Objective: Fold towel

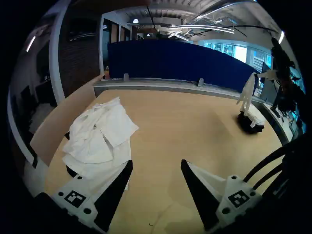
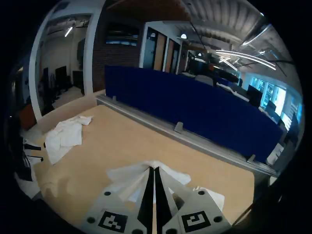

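A crumpled pile of white towels lies on the left side of the wooden table. My left gripper hovers open just right of the pile's near edge, nothing between its fingers. In the right gripper view, my right gripper is shut on a white towel that spreads to both sides of the fingers, low over the table. The same pile lies far off to the left there. From the left gripper view, the right gripper is a dark shape at the table's right with white cloth rising above it.
A blue divider panel on a grey rail closes the table's far side. A dark chair back curves at the near right. Bare wood stretches between the pile and the right gripper. Office desks and monitors stand beyond.
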The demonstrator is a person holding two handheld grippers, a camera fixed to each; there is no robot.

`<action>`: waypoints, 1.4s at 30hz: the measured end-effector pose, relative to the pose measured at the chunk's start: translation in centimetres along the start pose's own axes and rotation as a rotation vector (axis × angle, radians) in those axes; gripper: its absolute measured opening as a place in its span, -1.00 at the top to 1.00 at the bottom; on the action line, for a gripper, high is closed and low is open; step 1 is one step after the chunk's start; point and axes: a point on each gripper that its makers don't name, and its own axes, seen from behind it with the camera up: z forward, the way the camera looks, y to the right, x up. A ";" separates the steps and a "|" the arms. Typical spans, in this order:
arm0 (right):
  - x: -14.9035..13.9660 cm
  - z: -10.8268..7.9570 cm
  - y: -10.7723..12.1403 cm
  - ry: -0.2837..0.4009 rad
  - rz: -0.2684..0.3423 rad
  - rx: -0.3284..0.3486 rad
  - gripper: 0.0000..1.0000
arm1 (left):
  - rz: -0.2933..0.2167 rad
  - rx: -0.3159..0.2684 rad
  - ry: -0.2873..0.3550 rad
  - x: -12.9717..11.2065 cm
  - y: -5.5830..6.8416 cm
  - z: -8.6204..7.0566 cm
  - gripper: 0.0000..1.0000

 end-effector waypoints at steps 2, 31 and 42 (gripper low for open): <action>0.2 0.3 1.2 -0.004 0.000 -0.010 0.97 | -0.001 0.003 -0.001 0.0 0.0 0.0 -0.83; 1.4 5.1 15.8 -0.062 0.043 -0.163 0.97 | -0.005 0.058 -0.029 -0.7 -0.3 0.3 -0.83; 1.2 5.7 17.6 -0.075 0.056 -0.182 0.97 | -0.012 0.064 -0.035 -0.6 -0.2 0.4 -0.83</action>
